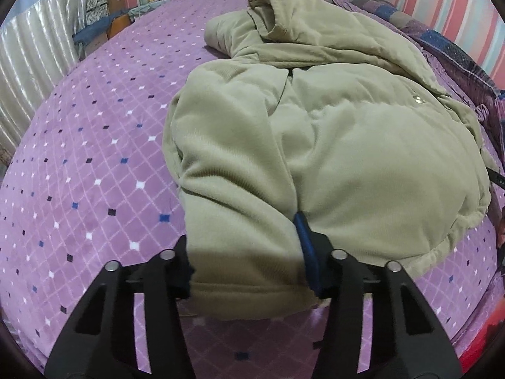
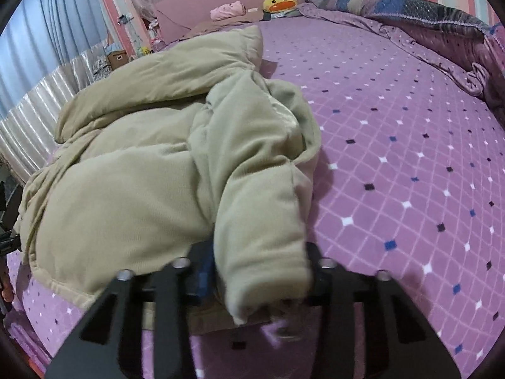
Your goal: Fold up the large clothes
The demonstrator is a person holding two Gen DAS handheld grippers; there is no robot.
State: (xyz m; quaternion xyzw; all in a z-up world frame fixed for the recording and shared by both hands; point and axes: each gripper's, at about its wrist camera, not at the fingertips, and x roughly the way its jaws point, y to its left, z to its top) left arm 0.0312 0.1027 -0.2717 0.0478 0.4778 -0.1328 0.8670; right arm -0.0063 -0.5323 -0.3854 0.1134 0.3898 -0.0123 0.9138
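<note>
A padded beige jacket (image 1: 315,132) lies crumpled on a bed (image 1: 94,158) covered with a purple, diamond-patterned blanket. The left tool (image 1: 244,265) pinches the cuff end of one sleeve (image 1: 240,208); the sleeve's bulk fills the gap between its fingers, and a blue pad (image 1: 304,240) presses against the cloth on one side. The right tool (image 2: 255,271) likewise grips the other sleeve (image 2: 262,221) near its cuff, with thick cloth wedged between its fingers.

The body of the jacket sits in a mound beyond both tools, with the collar or hood bunched at the far end. A yellow duck toy (image 2: 279,2) and a pink bundle (image 2: 228,9) rest near the headboard, well apart from the jacket.

The jacket looks soft, thick and springy, so it will likely puff back after each fold and need pressing flat. Its brushed cloth appears to offer good grip, not a slick surface. It is probably light for its bulk, yet awkward because of its volume. The cuffs and the stitched hem seem the firmest places to hold, since loose padding elsewhere may slide inside a pinch.
</note>
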